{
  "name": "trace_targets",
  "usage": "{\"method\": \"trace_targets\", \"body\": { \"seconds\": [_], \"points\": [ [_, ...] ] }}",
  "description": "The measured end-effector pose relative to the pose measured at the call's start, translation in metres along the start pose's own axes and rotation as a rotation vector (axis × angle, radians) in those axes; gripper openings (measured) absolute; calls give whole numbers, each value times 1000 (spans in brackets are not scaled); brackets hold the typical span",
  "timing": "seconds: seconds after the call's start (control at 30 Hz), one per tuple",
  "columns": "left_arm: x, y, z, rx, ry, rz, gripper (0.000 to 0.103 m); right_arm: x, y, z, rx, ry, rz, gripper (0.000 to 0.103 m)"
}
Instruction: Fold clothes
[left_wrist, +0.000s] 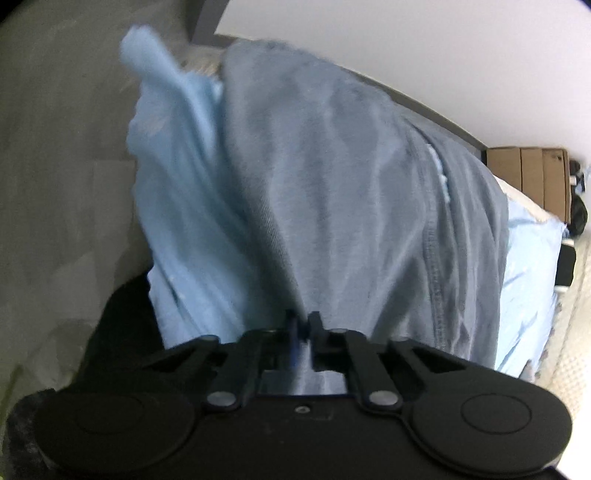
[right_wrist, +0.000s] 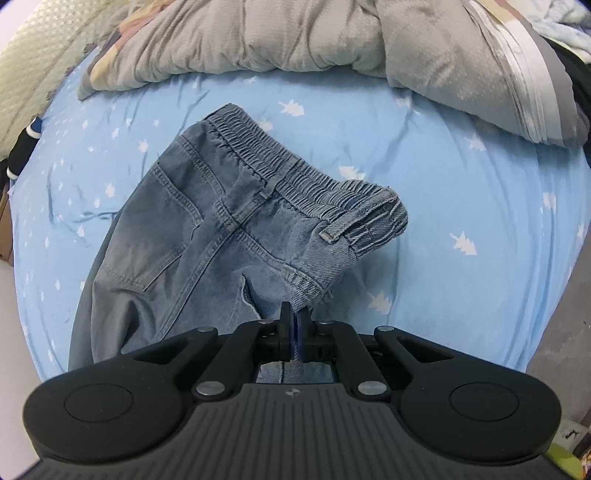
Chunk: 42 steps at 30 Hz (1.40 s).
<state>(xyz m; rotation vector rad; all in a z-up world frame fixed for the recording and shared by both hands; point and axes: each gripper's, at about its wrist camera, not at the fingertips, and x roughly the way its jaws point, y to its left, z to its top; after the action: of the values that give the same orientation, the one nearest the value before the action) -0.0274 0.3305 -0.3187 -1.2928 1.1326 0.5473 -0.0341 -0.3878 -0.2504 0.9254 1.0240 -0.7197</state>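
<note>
The bed (right_wrist: 443, 177), in its blue leaf-print sheet, carries a rumpled grey quilt (right_wrist: 295, 40) at twelve o'clock. The jeans (right_wrist: 207, 221) lie mid-bed, partly lifted: soft, floppy denim with some weight, thick at the elastic waistband (right_wrist: 295, 177). Seams and hems look like the surest holds. The right tongs (right_wrist: 295, 325) are clamped on denim below the waistband; the left tongs (left_wrist: 303, 325) pinch hanging denim.

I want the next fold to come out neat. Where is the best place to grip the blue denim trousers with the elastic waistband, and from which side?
Grip the blue denim trousers at the two ends of the gathered elastic waistband, coming from above. It is the thickest, straightest edge, so it should hang evenly. The right gripper is shut on cloth just below it; the left gripper is shut on denim too.
</note>
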Motion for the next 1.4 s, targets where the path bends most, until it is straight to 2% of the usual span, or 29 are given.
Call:
{"method": "trace_targets", "body": {
  "seconds": [0.17, 0.33, 0.67, 0.83, 1.1, 1.3, 1.4],
  "points": [
    [-31, -36, 8, 38, -63, -43, 1, -5, 19, 4, 6, -13, 52, 1],
    [-48, -93, 27, 72, -103, -109, 1, -9, 48, 21, 49, -59, 114, 1],
    [6, -232, 47, 174, -95, -190, 1, 12, 126, 78, 95, -125, 201, 1],
    [54, -280, 54, 224, -82, -156, 1, 44, 166, 107, 69, -120, 176, 1],
    [124, -335, 58, 303, -58, -93, 1, 97, 213, 154, -12, -84, 83, 2],
    [157, -360, 62, 373, -36, -75, 2, 132, 221, 160, -88, -45, -17, 2],
    [172, -369, 64, 400, -20, -63, 3, 137, 221, 157, -119, -35, -49, 4]
  ]
}}
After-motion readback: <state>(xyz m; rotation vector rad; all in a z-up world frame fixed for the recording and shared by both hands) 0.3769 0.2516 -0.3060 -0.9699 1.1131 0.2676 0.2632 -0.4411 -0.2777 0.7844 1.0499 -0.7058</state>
